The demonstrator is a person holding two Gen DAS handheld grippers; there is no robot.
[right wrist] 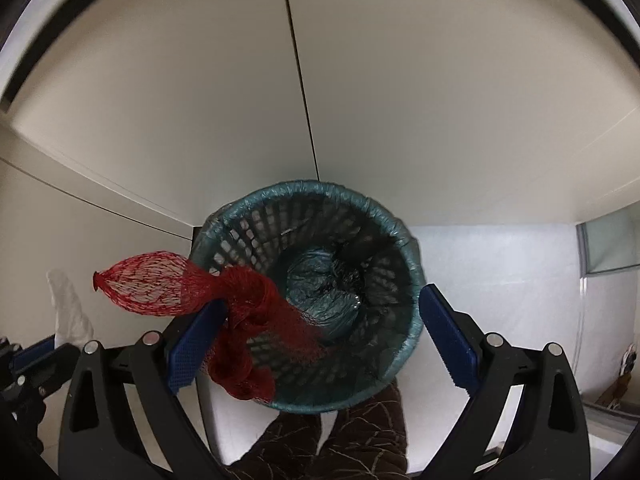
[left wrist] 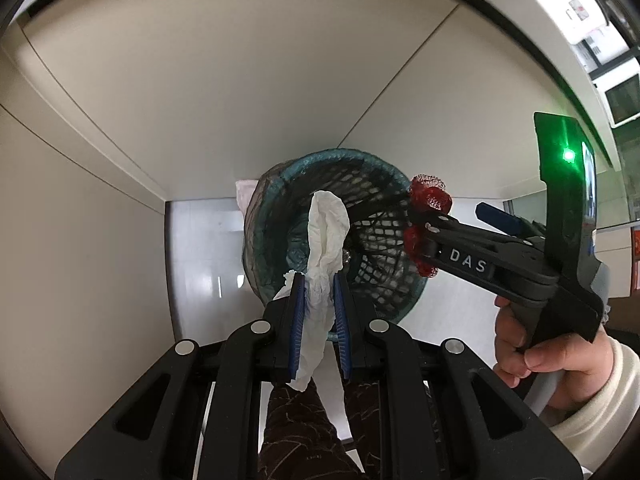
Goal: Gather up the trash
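Your left gripper (left wrist: 318, 280) nearly closed, pads pinching a white tissue (left wrist: 324, 236) above the bin (right wrist: 404, 216), your right gripper (right wrist: 320, 328) spread wide, red net bag (right wrist: 244, 308) draped on its left finger over the near rim, cabinet panels close behind the bin, pale floor free to the right.

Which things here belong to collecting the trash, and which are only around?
For the job: white tissue in left gripper; red net hanging on open right gripper; basket.

Only around: cabinet doors, floor, screen.
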